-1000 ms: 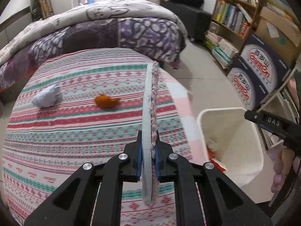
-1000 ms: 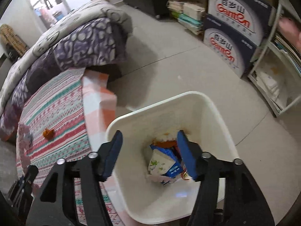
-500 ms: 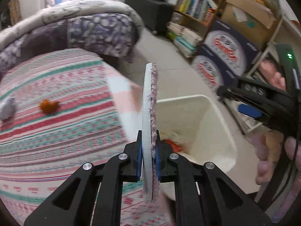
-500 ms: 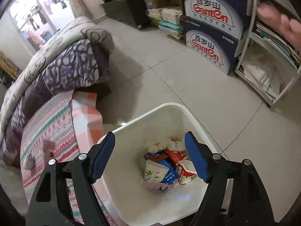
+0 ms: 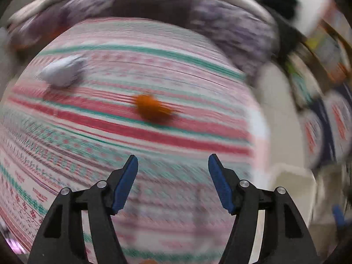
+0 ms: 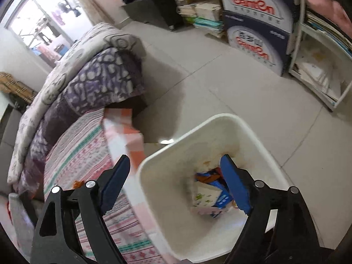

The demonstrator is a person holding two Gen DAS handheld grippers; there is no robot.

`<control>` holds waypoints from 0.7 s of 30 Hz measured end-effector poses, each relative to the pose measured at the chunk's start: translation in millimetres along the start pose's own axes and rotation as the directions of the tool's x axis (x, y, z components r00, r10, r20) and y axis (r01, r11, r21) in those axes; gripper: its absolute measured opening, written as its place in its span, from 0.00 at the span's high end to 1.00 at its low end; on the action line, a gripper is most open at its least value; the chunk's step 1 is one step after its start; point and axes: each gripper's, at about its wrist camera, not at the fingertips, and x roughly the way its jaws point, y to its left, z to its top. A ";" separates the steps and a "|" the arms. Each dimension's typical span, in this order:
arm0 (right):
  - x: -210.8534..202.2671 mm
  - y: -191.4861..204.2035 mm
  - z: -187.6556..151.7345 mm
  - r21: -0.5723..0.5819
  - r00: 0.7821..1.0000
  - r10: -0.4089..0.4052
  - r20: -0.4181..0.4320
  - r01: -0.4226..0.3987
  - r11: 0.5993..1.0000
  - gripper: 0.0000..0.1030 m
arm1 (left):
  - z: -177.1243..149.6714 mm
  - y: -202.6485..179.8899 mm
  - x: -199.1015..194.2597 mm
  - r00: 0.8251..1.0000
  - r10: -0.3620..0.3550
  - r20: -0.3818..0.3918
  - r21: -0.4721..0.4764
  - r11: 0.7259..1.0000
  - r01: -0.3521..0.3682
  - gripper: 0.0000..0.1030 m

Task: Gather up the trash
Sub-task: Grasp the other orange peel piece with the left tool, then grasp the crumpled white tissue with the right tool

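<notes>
Left wrist view, heavily blurred: the left claw (image 5: 172,182) is spread wide with nothing between its blue pads, above the striped bedspread (image 5: 110,145). An orange scrap (image 5: 151,109) lies near the middle of the bed, a crumpled white tissue (image 5: 62,71) toward its far left edge.

Right wrist view: the right claw (image 6: 176,183) is likewise released, over the white trash bin (image 6: 187,140) on the floor against the bed's edge. Wrappers and cartons (image 6: 212,194) lie at the bin's bottom.
</notes>
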 end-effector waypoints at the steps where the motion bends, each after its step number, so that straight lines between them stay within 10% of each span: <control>1: -0.8 4.6 -0.9 -0.008 1.000 0.012 -0.003 -0.012 1.000 0.21 | 7.6 7.2 6.7 0.999 0.037 0.015 -0.022 0.999 -0.037 0.37; 9: 6.5 40.4 -4.6 -0.072 0.998 0.049 -0.040 -0.052 0.996 0.18 | 45.8 10.1 42.9 0.998 0.058 0.015 -0.075 0.996 -0.057 0.45; 13: 14.1 47.8 -8.2 -0.070 0.997 0.044 -0.066 -0.049 0.996 0.18 | 51.0 8.0 54.8 0.996 0.094 0.008 -0.005 0.996 -0.094 0.73; 21: 39.0 87.9 -32.9 -0.191 0.993 0.028 -0.113 -0.049 0.980 0.18 | 26.2 66.4 4.1 0.996 0.086 -0.002 0.027 0.996 -0.085 0.76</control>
